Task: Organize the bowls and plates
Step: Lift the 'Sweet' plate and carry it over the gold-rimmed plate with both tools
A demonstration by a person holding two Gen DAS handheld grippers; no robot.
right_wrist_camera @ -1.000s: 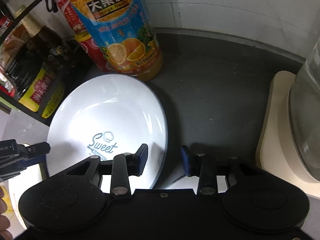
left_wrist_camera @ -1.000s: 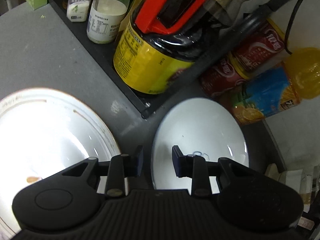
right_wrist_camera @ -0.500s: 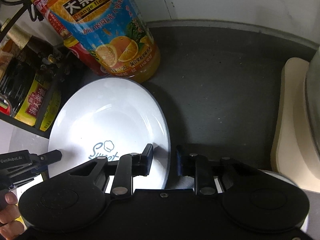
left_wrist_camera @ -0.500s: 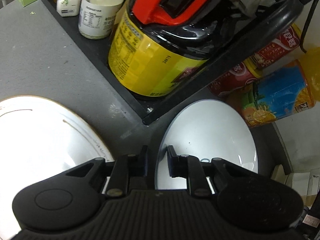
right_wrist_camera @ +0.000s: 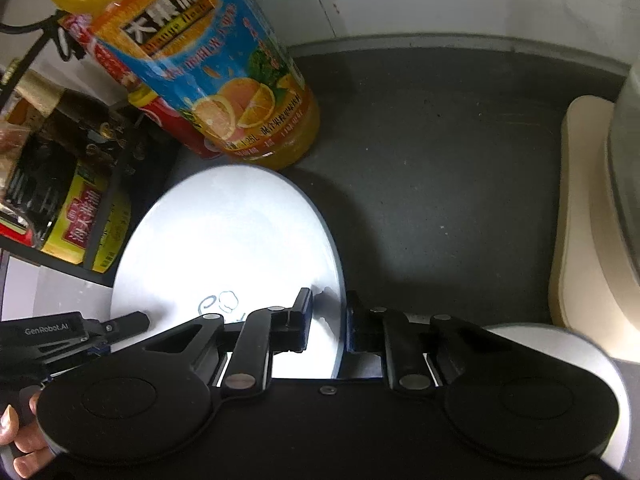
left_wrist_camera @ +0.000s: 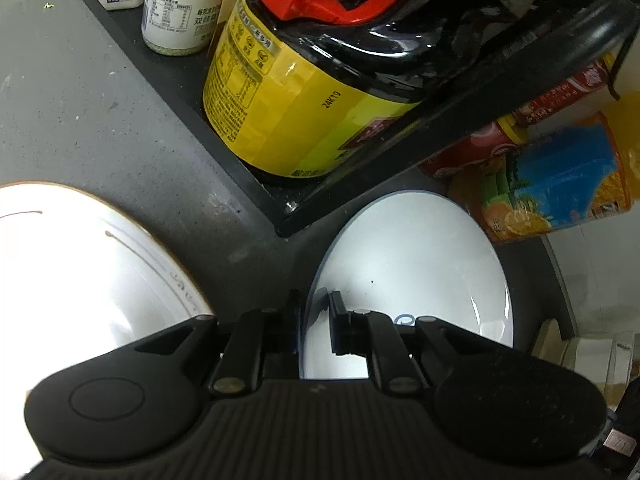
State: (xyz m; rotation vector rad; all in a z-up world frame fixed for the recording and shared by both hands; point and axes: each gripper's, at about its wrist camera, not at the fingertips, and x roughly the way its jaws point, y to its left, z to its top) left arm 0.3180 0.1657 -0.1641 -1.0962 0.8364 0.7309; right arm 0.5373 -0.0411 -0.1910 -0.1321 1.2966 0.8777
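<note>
A pale blue-white plate (left_wrist_camera: 408, 264) with a blue print lies between the black rack and the juice bottle. My left gripper (left_wrist_camera: 316, 320) is shut on the plate's left rim, one finger on each side of the edge. In the right wrist view the same plate (right_wrist_camera: 232, 240) casts a shadow on the counter to its right. My right gripper (right_wrist_camera: 329, 322) is shut on its right rim. The left gripper's fingers (right_wrist_camera: 124, 322) show at that plate's left edge. A larger white plate (left_wrist_camera: 80, 272) with a brown rim line sits to the left.
A black rack (left_wrist_camera: 280, 208) holds a yellow-labelled jug (left_wrist_camera: 288, 92) and spice jars (left_wrist_camera: 184, 4). An orange juice bottle (right_wrist_camera: 224, 80) and a red can (left_wrist_camera: 480, 148) stand behind the plate. A cream appliance base (right_wrist_camera: 580, 216) and a white dish (right_wrist_camera: 560, 344) are at the right.
Both grippers' fingers have drawn together onto the small plate's opposite rims. Both cameras have moved nearer to the rack and bottle.
</note>
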